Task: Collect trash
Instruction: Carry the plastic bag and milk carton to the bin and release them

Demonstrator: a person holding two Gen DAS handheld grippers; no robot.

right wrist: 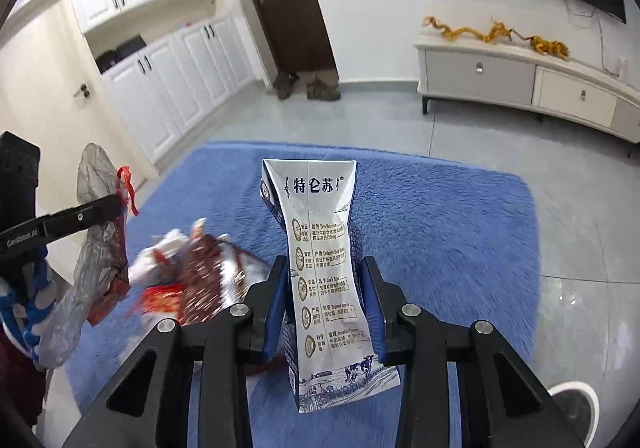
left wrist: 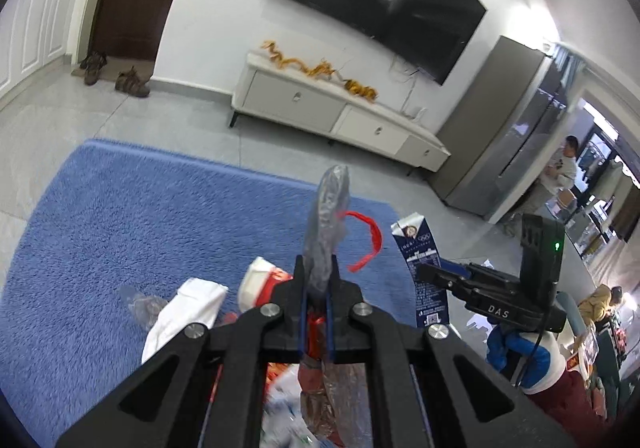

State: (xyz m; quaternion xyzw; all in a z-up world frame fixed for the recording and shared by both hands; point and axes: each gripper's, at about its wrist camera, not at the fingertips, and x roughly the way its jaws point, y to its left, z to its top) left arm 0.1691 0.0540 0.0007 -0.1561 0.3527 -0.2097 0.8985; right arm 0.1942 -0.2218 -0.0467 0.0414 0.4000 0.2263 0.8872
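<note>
My right gripper (right wrist: 326,308) was clamped across the middle of the milk carton (right wrist: 320,260), held above the blue rug (right wrist: 460,215); it looked light and already dented, so a waist grip suited it. My left gripper (left wrist: 316,288) pinched a limp, slippery plastic wrapper (left wrist: 328,215). Only the right view showed the carton's printed face; the left view showed the red string (left wrist: 366,238) in full.

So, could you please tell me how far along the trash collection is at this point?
Nothing visibly binned yet; no bin is in view. In hand: the left hand-held gripper is shut on a clear plastic wrapper with red ribbon, and the right hand-held gripper is shut on a squashed milk carton. Left: a pile of wrappers and white paper on the blue rug.
</note>
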